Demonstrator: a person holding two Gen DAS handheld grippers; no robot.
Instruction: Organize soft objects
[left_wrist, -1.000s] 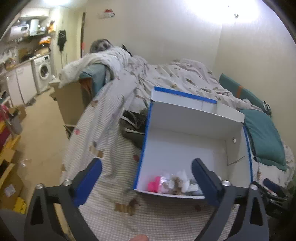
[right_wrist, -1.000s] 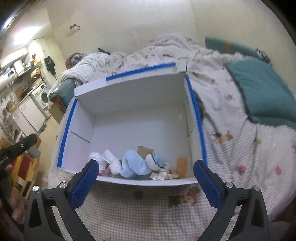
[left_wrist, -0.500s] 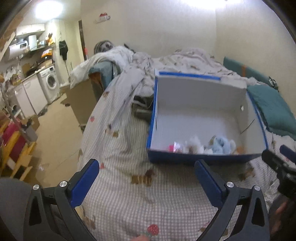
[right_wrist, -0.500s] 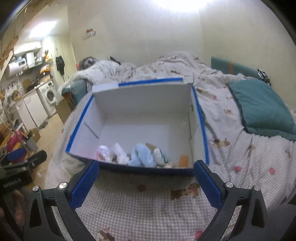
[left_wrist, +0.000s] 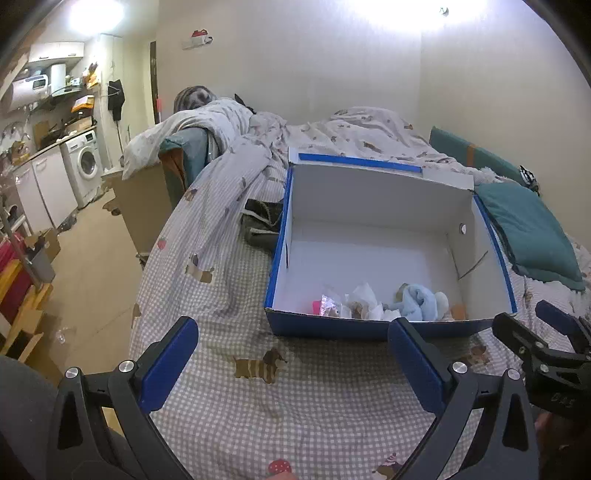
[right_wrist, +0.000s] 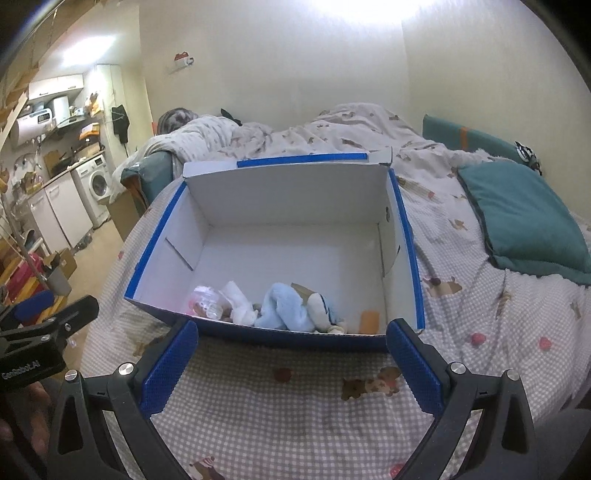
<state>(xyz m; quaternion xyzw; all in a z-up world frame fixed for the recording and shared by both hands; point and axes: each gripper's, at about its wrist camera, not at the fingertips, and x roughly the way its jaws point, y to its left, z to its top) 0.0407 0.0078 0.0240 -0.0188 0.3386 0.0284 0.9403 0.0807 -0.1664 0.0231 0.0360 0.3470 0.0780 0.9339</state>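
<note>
We hold the left gripper (left_wrist: 291, 363) and right gripper (right_wrist: 291, 363) spread and empty, low in frame, facing the box (right_wrist: 280, 338); its toys (right_wrist: 291, 308), possibly plush, look gathered.

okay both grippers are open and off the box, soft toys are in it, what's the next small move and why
Probably pause and look for stragglers. The left gripper and right gripper are open and empty over the checked bedspread, short of the blue box. The light blue plush lies inside; no loose toy shows outside.
</note>
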